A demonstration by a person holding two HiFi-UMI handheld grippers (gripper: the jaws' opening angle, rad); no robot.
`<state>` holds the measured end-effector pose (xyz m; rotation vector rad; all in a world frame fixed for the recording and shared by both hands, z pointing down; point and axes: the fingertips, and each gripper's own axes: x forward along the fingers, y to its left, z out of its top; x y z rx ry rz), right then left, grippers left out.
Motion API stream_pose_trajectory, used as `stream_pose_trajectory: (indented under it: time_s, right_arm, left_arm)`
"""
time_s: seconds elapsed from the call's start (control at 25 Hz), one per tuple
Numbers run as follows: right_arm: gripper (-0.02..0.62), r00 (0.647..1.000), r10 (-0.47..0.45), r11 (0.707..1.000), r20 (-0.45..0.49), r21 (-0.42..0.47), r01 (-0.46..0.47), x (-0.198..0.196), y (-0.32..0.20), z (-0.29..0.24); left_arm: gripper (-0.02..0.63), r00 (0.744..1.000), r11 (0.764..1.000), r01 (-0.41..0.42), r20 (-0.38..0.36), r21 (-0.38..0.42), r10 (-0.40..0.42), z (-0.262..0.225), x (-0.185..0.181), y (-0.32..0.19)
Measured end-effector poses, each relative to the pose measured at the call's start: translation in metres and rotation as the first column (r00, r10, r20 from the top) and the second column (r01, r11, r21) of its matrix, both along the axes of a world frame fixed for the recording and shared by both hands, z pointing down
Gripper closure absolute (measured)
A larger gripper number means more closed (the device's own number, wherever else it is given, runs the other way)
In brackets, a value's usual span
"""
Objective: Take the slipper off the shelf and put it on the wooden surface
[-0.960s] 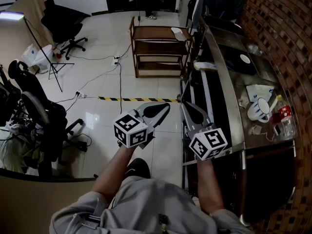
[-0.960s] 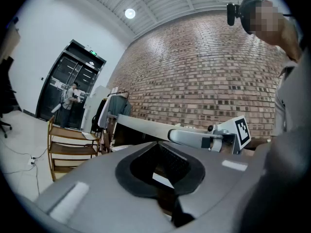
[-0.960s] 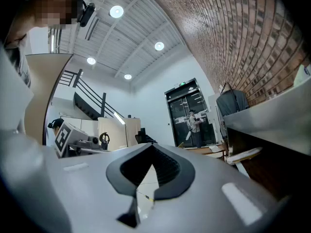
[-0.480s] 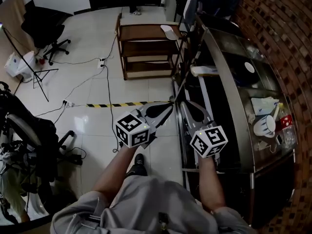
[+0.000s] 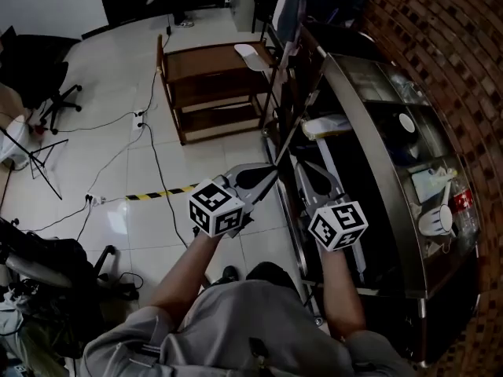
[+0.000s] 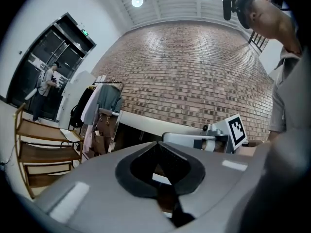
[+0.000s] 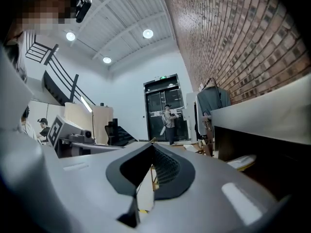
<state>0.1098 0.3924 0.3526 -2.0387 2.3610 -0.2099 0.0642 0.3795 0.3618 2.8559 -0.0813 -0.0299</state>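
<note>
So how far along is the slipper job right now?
Barely begun. One white slipper lies on the wooden rack's top, possibly done already. In hand: nothing; the left tongs and right tongs are both shut and empty. Left to do: the second slipper on the counter's shelf needs grabbing and carrying over.

You have no words or numbers to read here. The cubes on your left gripper and right gripper bear only black-and-white square patterns. The green sign over the doorway is perhaps an exit sign, its letters too small to read.
</note>
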Motion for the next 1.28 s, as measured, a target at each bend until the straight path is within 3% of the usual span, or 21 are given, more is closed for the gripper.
stream_pose_trajectory:
  time_s: [0.32,0.64,0.96,1.16,1.28]
  right_arm:
    - [0.595,0.999,0.022,1.0,0.029,-0.008,-0.022,0.034,-0.083,0.017]
    - [0.595,0.998,0.003,1.0,0.064,0.017,-0.004,0.089,-0.179,0.018]
    - [0.595,0.996,0.063,0.998,0.058,-0.001,-0.063,0.132,-0.237,0.026]
    - [0.595,0.985,0.172,0.984,0.025,-0.041,-0.171,0.161,-0.265,0.039]
    - [0.595,0.961,0.275,0.958,0.0,-0.081,-0.275,0.18,-0.281,0.052]
  left_arm:
    - [0.601,1.0,1.0,-0.023,0.011,-0.011,0.024,0.013,0.033,-0.084]
    - [0.601,0.999,0.999,-0.035,0.04,0.002,0.035,0.015,0.094,-0.175]
    - [0.601,0.988,0.99,-0.14,0.065,-0.008,0.14,0.023,0.149,-0.227]
    - [0.601,0.959,0.962,-0.273,0.068,-0.019,0.274,0.032,0.186,-0.256]
    - [0.601,0.92,0.923,-0.384,0.073,-0.021,0.385,0.038,0.208,-0.273]
